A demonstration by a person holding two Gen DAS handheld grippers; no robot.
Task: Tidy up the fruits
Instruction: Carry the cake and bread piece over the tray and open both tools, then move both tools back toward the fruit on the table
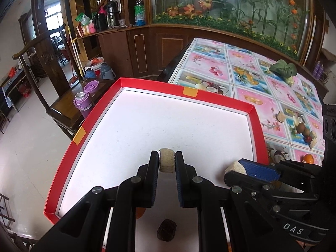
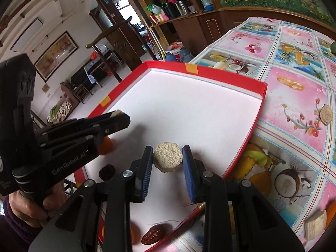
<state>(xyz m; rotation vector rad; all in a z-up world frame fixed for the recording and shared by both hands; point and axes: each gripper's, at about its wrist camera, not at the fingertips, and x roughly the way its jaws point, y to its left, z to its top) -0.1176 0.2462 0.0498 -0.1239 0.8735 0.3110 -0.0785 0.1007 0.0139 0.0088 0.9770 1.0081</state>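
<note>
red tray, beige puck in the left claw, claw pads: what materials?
Red tray: looks like cardboard, a thin folded wall, matte white liner, orange tape patches. Beige puck: porous and crumbly, probably foam or a dry pressed food; cannot tell which. Pads on the right claw: blue ribbed, likely rubber; the left claw has the same.

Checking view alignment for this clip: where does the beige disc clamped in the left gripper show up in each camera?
Left wrist: the beige disc sits lower centre, pinched between the left gripper's fingertips over the white floor of the red tray.
Right wrist: only a pale sliver shows at the gripper's tip, at mid-left.
Shared landmark: the orange tape patch on the tray's far rim.
</note>
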